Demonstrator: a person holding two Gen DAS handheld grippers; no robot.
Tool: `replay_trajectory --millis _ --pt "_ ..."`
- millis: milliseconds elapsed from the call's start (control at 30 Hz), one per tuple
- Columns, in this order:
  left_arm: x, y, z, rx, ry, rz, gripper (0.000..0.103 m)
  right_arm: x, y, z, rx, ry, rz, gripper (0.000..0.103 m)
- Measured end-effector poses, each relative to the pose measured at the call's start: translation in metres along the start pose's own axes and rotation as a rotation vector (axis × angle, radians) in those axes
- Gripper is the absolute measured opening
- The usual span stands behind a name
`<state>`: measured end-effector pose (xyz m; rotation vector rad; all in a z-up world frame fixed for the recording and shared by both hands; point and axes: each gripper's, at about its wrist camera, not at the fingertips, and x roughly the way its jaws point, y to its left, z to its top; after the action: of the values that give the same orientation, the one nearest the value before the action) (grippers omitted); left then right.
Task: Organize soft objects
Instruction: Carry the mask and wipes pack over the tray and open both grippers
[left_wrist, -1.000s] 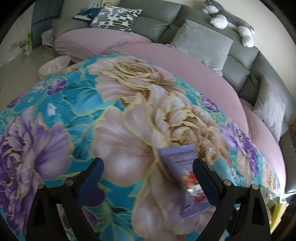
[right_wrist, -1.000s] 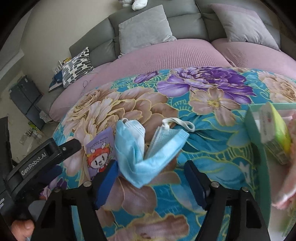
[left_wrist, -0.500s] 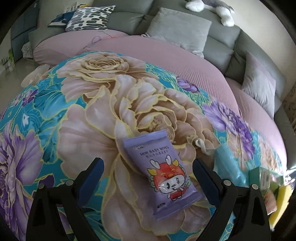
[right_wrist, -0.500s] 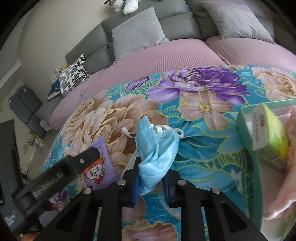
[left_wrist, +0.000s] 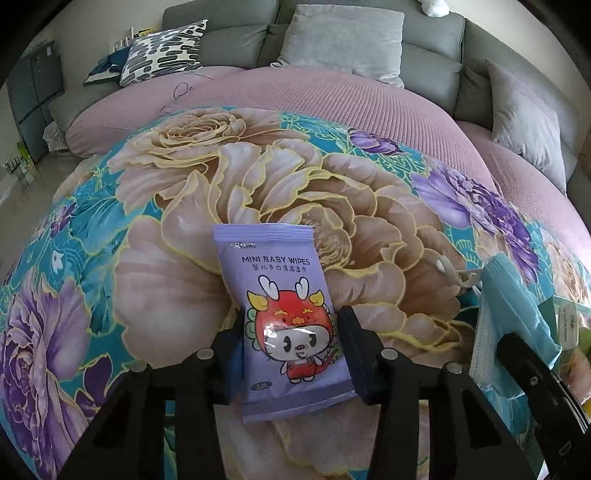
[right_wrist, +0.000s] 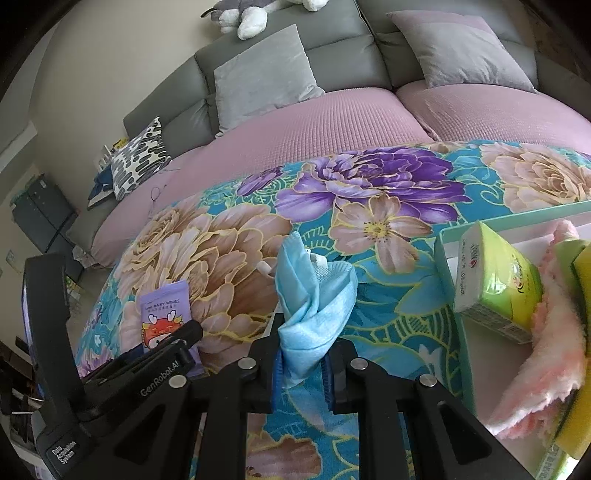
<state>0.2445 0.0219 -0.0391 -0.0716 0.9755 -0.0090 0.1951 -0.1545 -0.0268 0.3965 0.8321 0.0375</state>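
Both tongs grip soft items over the floral blanket (left_wrist: 110, 236).
Left tongs (left_wrist: 291, 332) have just closed onto the wipes pack (left_wrist: 284, 314); right tongs (right_wrist: 301, 365) pinch the blue mask (right_wrist: 314, 306). Lifting the pack level should prevent slipping.

Home living room, grey sofa (left_wrist: 369, 40), cushions (right_wrist: 258, 74)
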Motion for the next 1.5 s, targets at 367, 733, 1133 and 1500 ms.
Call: replay_trajectory --millis 367,733,1133,1500 --pt "-0.039 0.004 0.002 -0.025 -0.088 -0.07 0.038 -0.04 0.002 0.001 -0.029 -0.089 0.014 0.015" --pt "-0.116 -0.035 -0.005 0.072 -0.236 -0.244 0.039 -0.149 -0.017 -0.004 -0.015 -0.308 -0.032 0.015" --pt "-0.15 -0.121 -0.05 0.326 -0.228 -0.413 0.039 -0.233 -0.106 -0.032 0.149 -0.415 -0.268 0.015" --pt "-0.125 -0.157 -0.083 0.395 -0.094 -0.376 0.039 -0.232 -0.146 -0.044 0.236 -0.355 -0.301 0.016"
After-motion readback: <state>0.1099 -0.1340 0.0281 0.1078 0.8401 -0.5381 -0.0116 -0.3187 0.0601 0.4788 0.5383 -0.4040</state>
